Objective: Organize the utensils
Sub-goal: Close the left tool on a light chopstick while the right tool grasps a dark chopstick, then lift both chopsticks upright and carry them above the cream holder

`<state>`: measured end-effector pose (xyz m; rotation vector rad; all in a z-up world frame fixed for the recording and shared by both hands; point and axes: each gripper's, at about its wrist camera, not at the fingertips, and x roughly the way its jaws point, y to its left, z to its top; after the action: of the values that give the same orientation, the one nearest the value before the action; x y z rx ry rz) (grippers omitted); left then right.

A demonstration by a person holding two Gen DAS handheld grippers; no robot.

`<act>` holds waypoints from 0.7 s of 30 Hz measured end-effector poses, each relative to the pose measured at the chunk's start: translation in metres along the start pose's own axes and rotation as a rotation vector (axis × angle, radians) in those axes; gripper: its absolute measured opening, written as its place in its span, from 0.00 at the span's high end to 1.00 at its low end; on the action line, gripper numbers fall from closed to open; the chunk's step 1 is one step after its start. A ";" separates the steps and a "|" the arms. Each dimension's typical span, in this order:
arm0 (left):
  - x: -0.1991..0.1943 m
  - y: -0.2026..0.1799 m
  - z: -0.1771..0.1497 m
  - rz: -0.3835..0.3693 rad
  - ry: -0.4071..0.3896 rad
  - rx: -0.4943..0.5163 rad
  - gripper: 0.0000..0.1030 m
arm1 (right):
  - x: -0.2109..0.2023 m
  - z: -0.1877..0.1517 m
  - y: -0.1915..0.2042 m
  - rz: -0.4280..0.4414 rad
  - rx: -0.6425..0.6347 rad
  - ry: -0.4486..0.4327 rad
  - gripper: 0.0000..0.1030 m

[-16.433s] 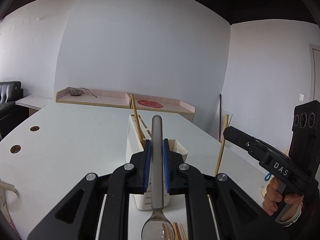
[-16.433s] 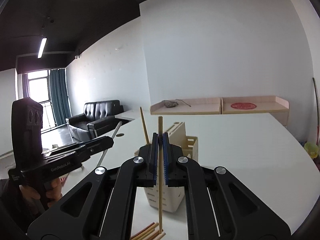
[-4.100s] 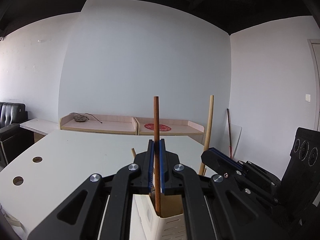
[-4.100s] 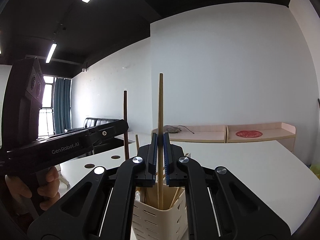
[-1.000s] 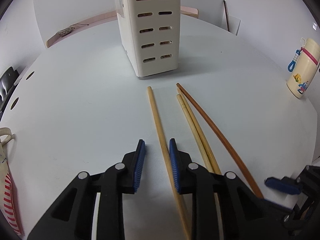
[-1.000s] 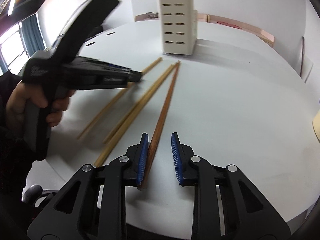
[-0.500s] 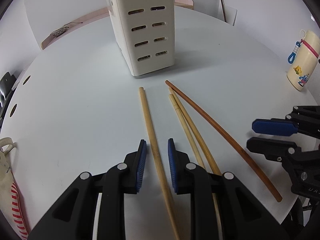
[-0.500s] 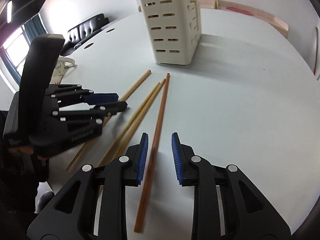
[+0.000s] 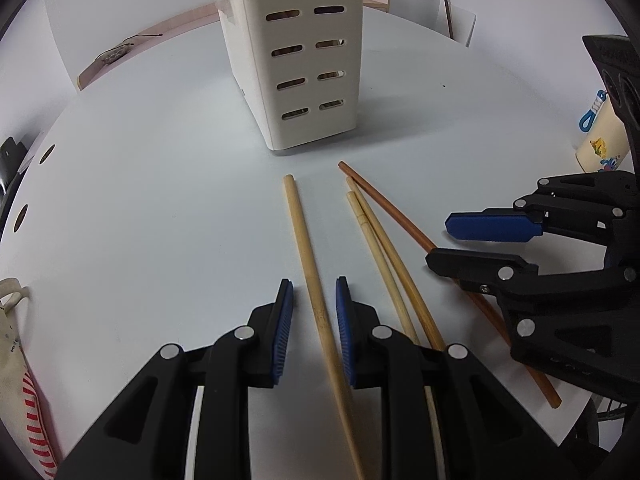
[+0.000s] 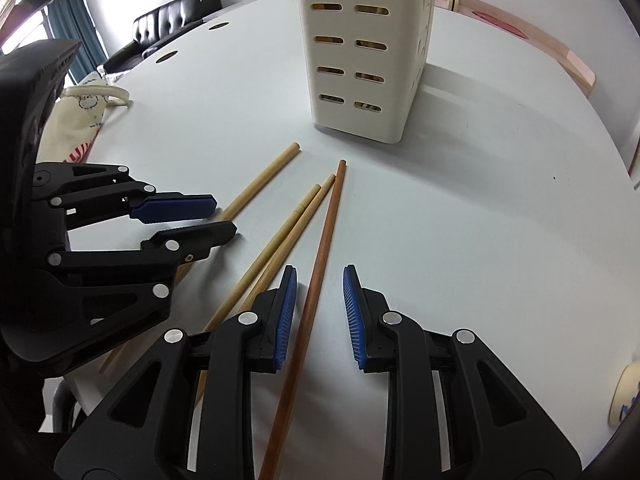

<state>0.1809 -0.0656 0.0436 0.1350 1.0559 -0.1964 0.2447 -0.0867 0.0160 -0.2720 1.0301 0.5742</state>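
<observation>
Several chopsticks lie on the white table [image 9: 140, 200] in front of a cream slotted utensil holder [image 9: 296, 60] [image 10: 360, 60]. My left gripper [image 9: 314, 296] is open low over the table, and a single pale chopstick [image 9: 304, 240] runs between its jaws without touching the pads. My right gripper [image 10: 320, 280] is open too, straddling the brown chopstick [image 10: 328, 220], which lies nearer its left pad. A pair of pale chopsticks [image 9: 380, 248] [image 10: 296, 216] lies between the two grippers. Each gripper shows in the other's view: right gripper [image 9: 440, 242], left gripper [image 10: 224, 218].
A cream tote bag [image 10: 80, 120] with red stripes lies at the table's left edge. A cartoon-printed bottle [image 9: 600, 148] stands at the right. Round cable holes [image 10: 168, 56] mark the far left of the table. A black sofa [image 10: 172, 12] and wooden trays [image 10: 520, 28] sit beyond.
My right gripper has slid along the brown chopstick from its near end toward the holder and come close beside the left one. The left gripper now has the pale chopstick centred between its jaws.
</observation>
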 end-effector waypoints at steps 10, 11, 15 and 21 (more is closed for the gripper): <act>0.002 0.006 0.002 -0.010 0.011 0.013 0.79 | 0.010 0.006 0.002 -0.050 -0.009 0.032 0.78; 0.003 0.006 0.003 -0.011 0.014 0.013 0.79 | 0.010 0.008 0.002 -0.049 -0.006 0.040 0.78; 0.005 0.006 0.007 -0.010 0.020 0.008 0.80 | 0.012 0.011 0.002 -0.049 0.006 0.059 0.82; 0.008 0.012 0.010 -0.002 0.015 -0.026 0.93 | 0.016 0.020 -0.005 -0.036 0.037 0.086 0.95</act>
<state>0.1961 -0.0572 0.0420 0.1121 1.0728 -0.1837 0.2679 -0.0761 0.0119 -0.2843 1.1158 0.5137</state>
